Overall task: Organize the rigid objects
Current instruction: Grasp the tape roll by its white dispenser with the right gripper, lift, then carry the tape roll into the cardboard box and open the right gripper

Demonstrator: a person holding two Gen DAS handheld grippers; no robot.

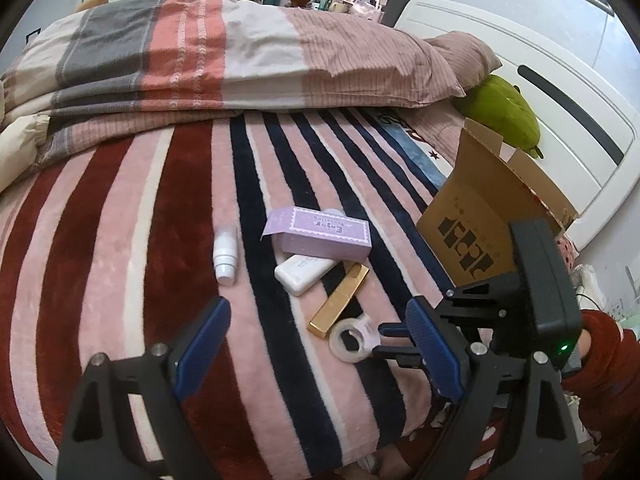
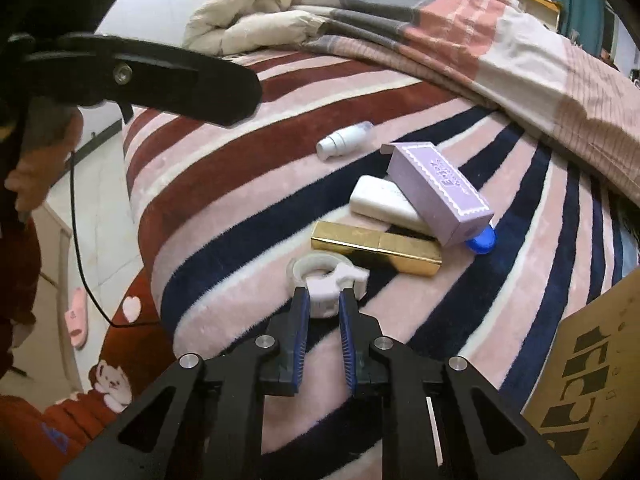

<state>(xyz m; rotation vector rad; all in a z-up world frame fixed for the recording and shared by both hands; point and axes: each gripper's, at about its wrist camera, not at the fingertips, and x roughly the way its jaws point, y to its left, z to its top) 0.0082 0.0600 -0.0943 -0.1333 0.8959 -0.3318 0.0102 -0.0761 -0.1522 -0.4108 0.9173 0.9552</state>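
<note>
On the striped blanket lie a white spray bottle (image 1: 226, 255) (image 2: 345, 140), a lilac box (image 1: 320, 234) (image 2: 438, 192), a white flat case (image 1: 306, 274) (image 2: 384, 202) under it, a gold box (image 1: 340, 305) (image 2: 376, 247) and a white tape dispenser (image 1: 353, 338) (image 2: 326, 284). A blue cap (image 2: 482, 240) peeks from under the lilac box. My right gripper (image 2: 324, 300) (image 1: 386, 340) is shut on the tape dispenser, which rests on the blanket. My left gripper (image 1: 316, 344) is open and empty above the bed's near edge.
An open cardboard box (image 1: 484, 216) (image 2: 592, 384) stands at the right on the bed. A folded quilt (image 1: 224, 56) and pillow (image 1: 464, 56) lie behind the objects, with a green plush (image 1: 504, 110) by the white headboard (image 1: 560, 92). The floor with a pink slipper (image 2: 76, 320) lies left of the bed.
</note>
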